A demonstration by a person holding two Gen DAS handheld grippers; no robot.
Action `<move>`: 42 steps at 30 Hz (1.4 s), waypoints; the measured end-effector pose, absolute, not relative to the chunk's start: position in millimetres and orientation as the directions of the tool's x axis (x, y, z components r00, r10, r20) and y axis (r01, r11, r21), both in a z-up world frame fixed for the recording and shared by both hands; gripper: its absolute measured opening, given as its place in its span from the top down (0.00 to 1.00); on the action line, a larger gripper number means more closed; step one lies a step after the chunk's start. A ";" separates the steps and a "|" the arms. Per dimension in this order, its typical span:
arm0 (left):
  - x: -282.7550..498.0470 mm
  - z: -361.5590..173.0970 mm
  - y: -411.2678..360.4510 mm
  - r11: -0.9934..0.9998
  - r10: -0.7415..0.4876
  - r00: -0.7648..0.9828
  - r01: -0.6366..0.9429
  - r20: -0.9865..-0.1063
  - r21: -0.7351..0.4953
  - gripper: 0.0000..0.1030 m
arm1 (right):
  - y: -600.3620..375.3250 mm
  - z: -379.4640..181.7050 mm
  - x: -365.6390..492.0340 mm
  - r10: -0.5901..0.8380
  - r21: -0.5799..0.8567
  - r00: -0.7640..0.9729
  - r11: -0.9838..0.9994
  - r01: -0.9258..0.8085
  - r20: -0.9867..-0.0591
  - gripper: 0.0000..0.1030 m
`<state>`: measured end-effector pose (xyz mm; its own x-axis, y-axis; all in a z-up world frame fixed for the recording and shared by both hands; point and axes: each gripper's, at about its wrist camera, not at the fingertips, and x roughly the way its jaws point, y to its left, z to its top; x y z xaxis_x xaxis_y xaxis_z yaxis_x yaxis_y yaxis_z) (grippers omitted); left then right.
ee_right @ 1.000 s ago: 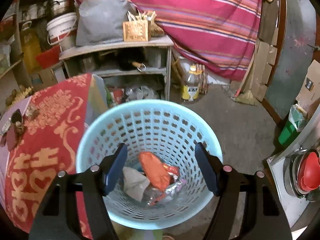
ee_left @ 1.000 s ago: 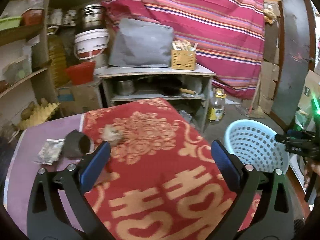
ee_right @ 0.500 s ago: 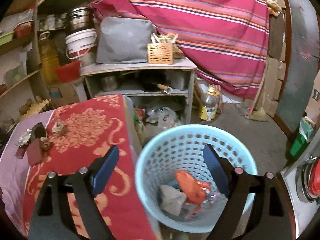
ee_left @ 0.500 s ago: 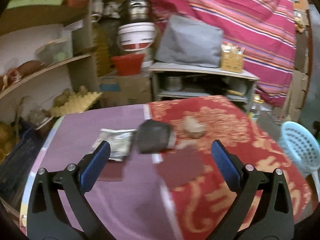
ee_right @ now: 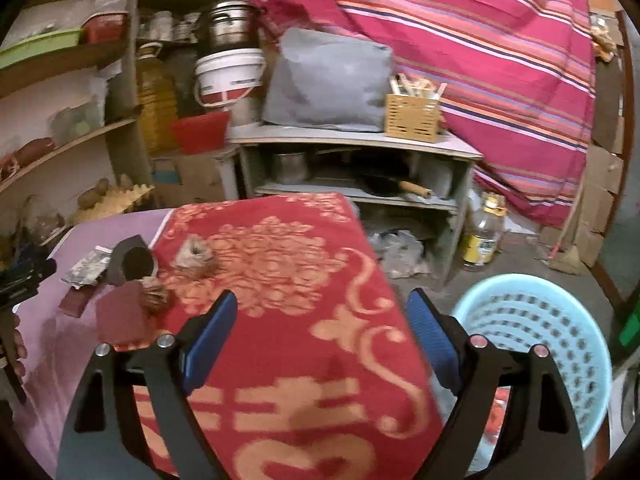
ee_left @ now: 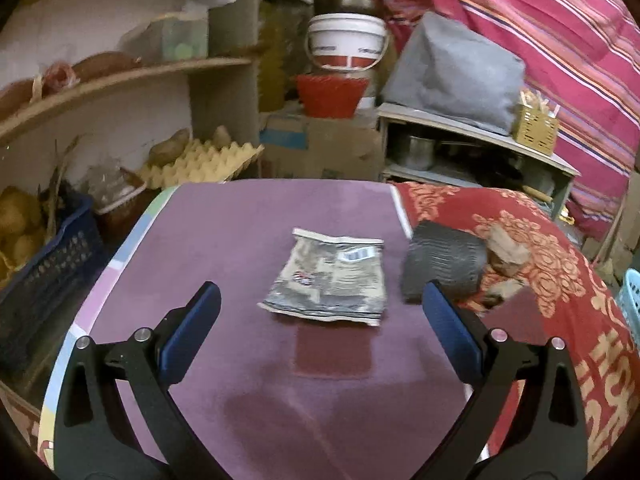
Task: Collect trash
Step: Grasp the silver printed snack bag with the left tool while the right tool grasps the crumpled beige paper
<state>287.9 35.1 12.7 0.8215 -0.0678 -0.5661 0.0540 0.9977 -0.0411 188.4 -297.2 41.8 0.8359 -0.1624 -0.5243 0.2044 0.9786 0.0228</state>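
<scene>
The left gripper hangs above the purple table surface with its jaws spread wide and nothing between the pads. The right gripper is over the red patterned cloth, jaws likewise wide and empty. The blue basket stands on the floor to the right of the table, well apart from the remaining trash.

Location of the trash: the flattened foil wrapper lies on the purple surface, directly ahead of the left gripper and centred between its fingers. A dark ribbed piece lies just to its right, at the edge of the red cloth. A crumpled brown scrap touches the far right side of that piece.

Orientation: the wrapper lies flat. Its long axis runs near to far, leaning slightly right; the torn top with the barcode points to the far side. The near edge is ragged and slightly lifted.

Hazards, as judged from here:
- The wrapper is thin and flat. Pads closing from above may slide over it and grip nothing. The likely remedy is to approach the raised near edge.
- The right finger is close to the dark ribbed piece. A wide closing stroke may push that piece or drag it along.
- Foil is slippery; a shallow pinch may release during carry to the basket.
</scene>
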 end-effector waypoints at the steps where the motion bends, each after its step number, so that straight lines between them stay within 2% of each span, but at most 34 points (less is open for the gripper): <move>1: 291.4 12.0 38.3 0.997 -0.071 0.819 0.053 -0.569 -0.048 0.06 | -289.3 40.0 194.9 -0.150 0.020 0.837 0.982 0.189 -0.526 0.17; 4: 301.4 9.5 46.3 0.997 -0.077 0.811 0.049 -0.580 -0.064 0.06 | -272.6 37.1 207.8 -0.120 0.017 0.842 0.988 0.151 -0.526 0.17; 8: 319.1 2.6 52.6 0.995 -0.094 0.788 0.058 -0.609 -0.079 0.16 | -254.8 33.8 221.1 -0.095 0.005 0.845 0.993 0.115 -0.526 0.17; 13: 340.7 -12.3 54.9 0.996 -0.089 0.744 0.068 -0.662 -0.058 0.19 | -248.8 29.3 236.3 -0.083 0.003 0.841 0.995 0.101 -0.535 0.17; 15: 351.9 -19.9 56.3 0.996 -0.089 0.717 0.066 -0.691 -0.060 0.23 | -249.2 27.5 243.0 -0.085 -0.001 0.839 0.995 0.100 -0.537 0.17; 17: 360.2 -25.7 58.5 0.993 -0.115 0.691 0.072 -0.713 -0.090 0.34 | -249.9 25.6 248.8 -0.083 0.002 0.836 0.995 0.100 -0.542 0.17; 20: 368.9 -37.1 58.6 0.989 -0.145 0.655 0.090 -0.742 -0.114 0.44 | -250.6 23.8 255.3 -0.079 0.004 0.834 0.995 0.097 -0.546 0.17; 24: 370.2 -37.3 56.8 0.987 -0.160 0.657 0.111 -0.737 -0.116 0.58 | -251.0 22.7 260.2 -0.076 0.002 0.833 0.996 0.092 -0.549 0.17; 25: 369.4 -36.6 56.9 0.988 -0.154 0.661 0.110 -0.734 -0.109 0.76 | -251.0 22.6 260.6 -0.076 0.003 0.832 0.996 0.093 -0.550 0.17; 26: 370.2 -37.7 57.1 0.987 -0.157 0.653 0.114 -0.741 -0.110 0.83 | -250.6 22.2 261.2 -0.075 0.005 0.832 0.996 0.093 -0.550 0.17; 34: 361.8 -28.0 52.7 0.990 -0.137 0.681 0.118 -0.719 -0.077 0.89 | -243.0 18.3 267.7 -0.065 0.001 0.827 0.997 0.078 -0.558 0.17; 42: 342.4 0.6 57.6 0.993 -0.112 0.747 0.098 -0.655 -0.059 0.94 | -226.6 11.0 286.1 -0.057 -0.031 0.809 0.998 0.048 -0.585 0.17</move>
